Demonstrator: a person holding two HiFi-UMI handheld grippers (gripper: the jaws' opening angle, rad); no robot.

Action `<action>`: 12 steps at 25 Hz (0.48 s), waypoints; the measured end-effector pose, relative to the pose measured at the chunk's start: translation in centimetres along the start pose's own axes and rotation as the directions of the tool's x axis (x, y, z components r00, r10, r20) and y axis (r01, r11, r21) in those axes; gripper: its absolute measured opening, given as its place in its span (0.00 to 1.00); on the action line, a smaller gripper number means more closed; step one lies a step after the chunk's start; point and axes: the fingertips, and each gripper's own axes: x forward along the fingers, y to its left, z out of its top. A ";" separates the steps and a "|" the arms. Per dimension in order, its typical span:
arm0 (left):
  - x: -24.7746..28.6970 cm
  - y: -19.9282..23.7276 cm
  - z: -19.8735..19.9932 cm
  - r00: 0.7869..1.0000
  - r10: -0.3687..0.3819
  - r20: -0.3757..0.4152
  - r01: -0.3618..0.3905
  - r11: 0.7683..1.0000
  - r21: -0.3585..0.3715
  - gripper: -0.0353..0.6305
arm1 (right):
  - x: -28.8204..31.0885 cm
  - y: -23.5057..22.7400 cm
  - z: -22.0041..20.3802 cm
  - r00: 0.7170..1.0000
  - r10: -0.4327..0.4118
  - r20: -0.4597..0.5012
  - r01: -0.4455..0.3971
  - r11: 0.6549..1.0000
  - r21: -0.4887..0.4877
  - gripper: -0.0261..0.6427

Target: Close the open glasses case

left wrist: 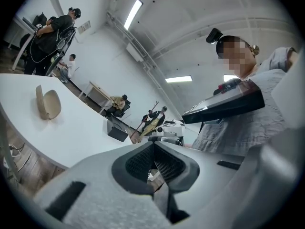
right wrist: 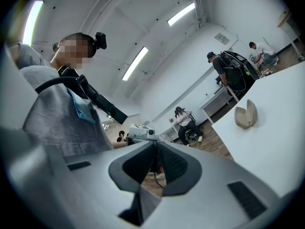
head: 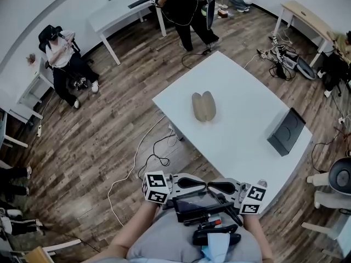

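The beige glasses case (head: 203,106) lies open on the white table (head: 247,86), its two halves side by side. It also shows far off as the case (left wrist: 47,104) in the left gripper view and as the case (right wrist: 246,114) in the right gripper view. Both grippers are held close to my body, well short of the table's near edge, pointing at each other tip to tip. My left gripper (head: 202,186) (left wrist: 153,145) is shut with nothing in it. My right gripper (head: 213,187) (right wrist: 156,145) is likewise shut and empty.
A black box-like device (head: 286,131) stands at the table's right corner. Cables (head: 148,158) trail over the wooden floor left of the table. A seated person (head: 66,59) and a standing person (head: 186,7) are beyond it. Black gear (head: 205,210) hangs on my chest.
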 end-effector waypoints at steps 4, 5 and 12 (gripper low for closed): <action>0.4 -0.1 0.3 1.000 0.000 -0.003 0.000 1.000 0.012 0.08 | -0.3 0.0 0.4 1.000 -0.002 0.005 0.002 1.000 -0.009 0.10; 0.4 -0.1 0.4 1.000 0.000 -0.004 0.000 1.000 0.015 0.08 | -0.3 0.0 0.5 1.000 -0.002 0.007 0.002 1.000 -0.011 0.10; 0.3 -0.4 0.3 1.000 0.002 -0.005 -0.002 1.000 0.012 0.08 | -0.3 0.0 0.9 1.000 0.000 0.013 0.000 1.000 -0.020 0.10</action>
